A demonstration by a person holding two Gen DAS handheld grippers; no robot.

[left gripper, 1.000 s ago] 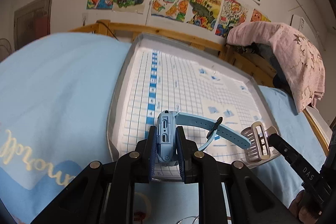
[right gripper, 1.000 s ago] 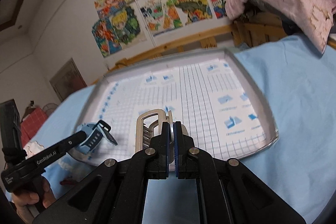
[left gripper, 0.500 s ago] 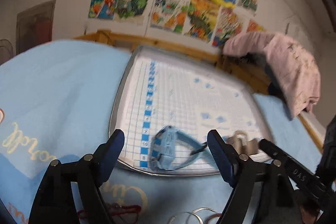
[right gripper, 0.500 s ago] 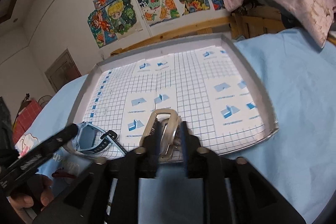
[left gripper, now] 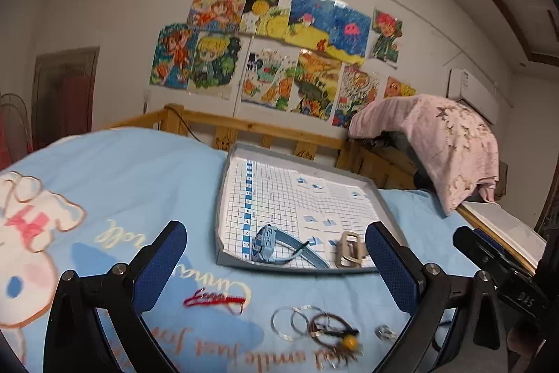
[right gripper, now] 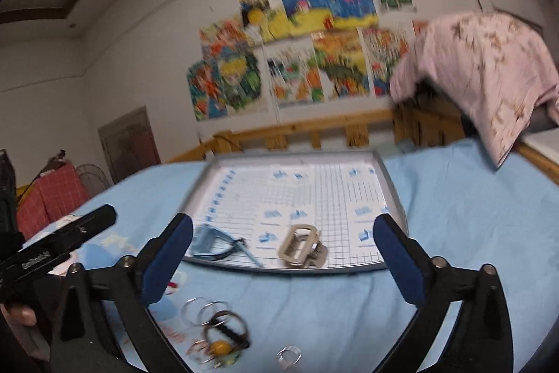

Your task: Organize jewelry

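From my left wrist view, my left tool (left gripper: 276,247) is wide open and holds nothing. Past its blue pads I see the gray tray (left gripper: 223,198) lying on the bed's light blue sheet (left gripper: 139,170). The blue watch (left gripper: 269,242) lies at the near edge of the tray, with its strap stretched toward the beige hair clip (left gripper: 349,249) next to it. Closer to me, on the sheet, there is a red string bracelet (left gripper: 213,298), some thin silver rings (left gripper: 291,320), a dark band with a yellow bead (left gripper: 349,341) and a small silver ring (left gripper: 384,332). My right tool's black body shows at the right edge.

From my right wrist view, my right tool (right gripper: 283,254) is wide open too, and empty. The picture is blurry. The watch (right gripper: 209,240) and the hair clip (right gripper: 300,245) both lie in the tray (right gripper: 394,194), near its front rim, a little apart. The silver rings (right gripper: 204,306), the yellow bead (right gripper: 220,346) and the small ring (right gripper: 290,355) lie on the sheet (right gripper: 454,198) in front of the tray. My left tool's black body pokes in from the left.
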